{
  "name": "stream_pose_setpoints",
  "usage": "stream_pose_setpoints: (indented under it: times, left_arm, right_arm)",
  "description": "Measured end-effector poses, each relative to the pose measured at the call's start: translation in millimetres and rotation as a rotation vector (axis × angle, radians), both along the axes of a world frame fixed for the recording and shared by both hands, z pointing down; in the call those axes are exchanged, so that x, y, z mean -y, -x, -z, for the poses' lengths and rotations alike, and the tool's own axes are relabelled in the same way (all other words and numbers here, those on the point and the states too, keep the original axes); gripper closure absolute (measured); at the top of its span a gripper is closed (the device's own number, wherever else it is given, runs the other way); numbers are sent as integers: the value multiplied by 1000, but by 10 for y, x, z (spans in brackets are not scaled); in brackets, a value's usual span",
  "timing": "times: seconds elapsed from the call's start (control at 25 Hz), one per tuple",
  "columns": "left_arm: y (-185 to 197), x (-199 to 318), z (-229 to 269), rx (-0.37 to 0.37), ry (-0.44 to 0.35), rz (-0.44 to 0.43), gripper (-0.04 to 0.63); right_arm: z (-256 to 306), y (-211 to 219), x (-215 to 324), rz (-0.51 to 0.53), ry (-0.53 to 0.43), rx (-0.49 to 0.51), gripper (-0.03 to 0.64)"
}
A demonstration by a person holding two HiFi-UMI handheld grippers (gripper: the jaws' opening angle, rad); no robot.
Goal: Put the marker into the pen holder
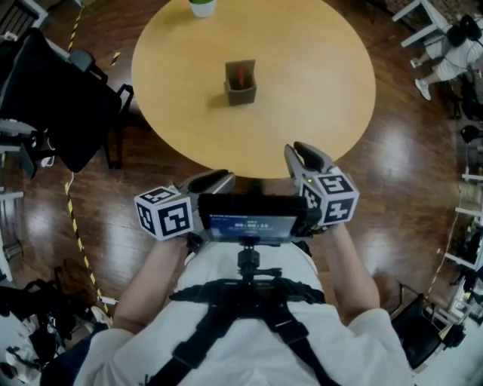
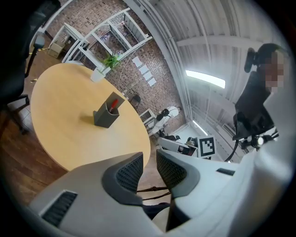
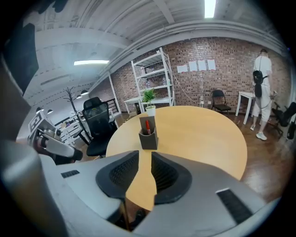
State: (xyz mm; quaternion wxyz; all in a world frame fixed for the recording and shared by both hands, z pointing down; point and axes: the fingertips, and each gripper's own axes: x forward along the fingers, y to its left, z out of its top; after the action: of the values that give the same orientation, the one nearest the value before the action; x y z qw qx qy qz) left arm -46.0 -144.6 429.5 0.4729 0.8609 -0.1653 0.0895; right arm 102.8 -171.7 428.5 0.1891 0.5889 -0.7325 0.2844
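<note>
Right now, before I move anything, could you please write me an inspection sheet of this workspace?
Surface: round wooden table.
Job's things: red marker standing inside the pen holder.
Clutter: plant pot at the far edge.
Grippers: left gripper and right gripper both open, holding nothing, near the table's front edge.
Cables: nothing seen on the table.
Surroundings: black chair, striped floor tape, a person by the brick wall.

Left gripper (image 2: 149, 162) and right gripper (image 3: 144, 159) hover at waist, fingers (image 3: 121, 173) apart, empty.
</note>
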Motion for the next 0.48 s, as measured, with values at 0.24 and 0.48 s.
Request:
stream_pose_setpoints:
  times: [0.24, 0.48]
  left_arm:
    - [-46, -74, -114, -3, 4, -41, 497]
    - [-37, -147, -28, -11, -34, 11, 497]
  right_arm:
    - [-74, -33, -169, -37, 4, 17, 520]
    - [48, -7, -279, 22, -39, 13, 520]
